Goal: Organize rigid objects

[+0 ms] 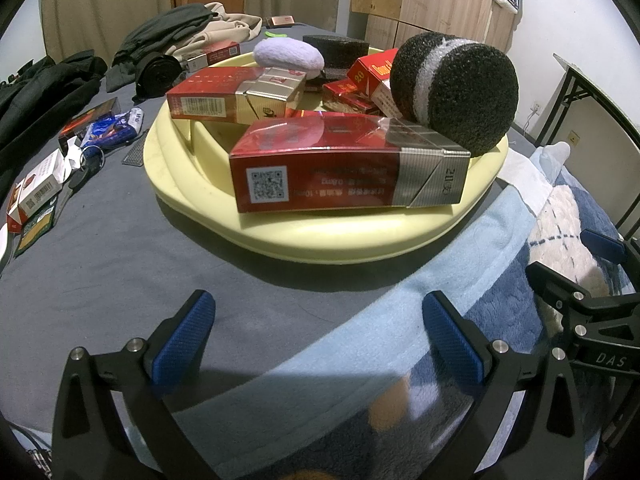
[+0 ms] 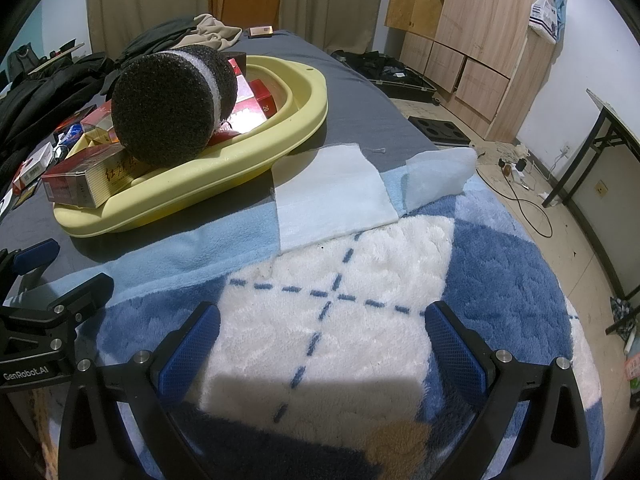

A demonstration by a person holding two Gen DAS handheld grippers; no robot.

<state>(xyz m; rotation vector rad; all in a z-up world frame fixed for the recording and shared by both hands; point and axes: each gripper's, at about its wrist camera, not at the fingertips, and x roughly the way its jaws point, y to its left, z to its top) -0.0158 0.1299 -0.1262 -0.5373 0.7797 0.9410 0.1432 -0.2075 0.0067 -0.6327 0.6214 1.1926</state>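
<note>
A pale yellow basin sits on a grey bed sheet and holds several red cigarette boxes, among them a big one at its front and another behind on the left. A black foam roll with a white band lies on top of them, beside a lilac pad and a black sponge block. My left gripper hovers open in front of the basin, nothing between its blue pads. My right gripper stands open over a blue-and-white fluffy blanket.
Loose boxes and packets lie on the sheet left of the basin, with dark clothes behind them. A white cloth lies on the blanket edge. Right of the bed are a wooden wardrobe, floor cables and a table's legs.
</note>
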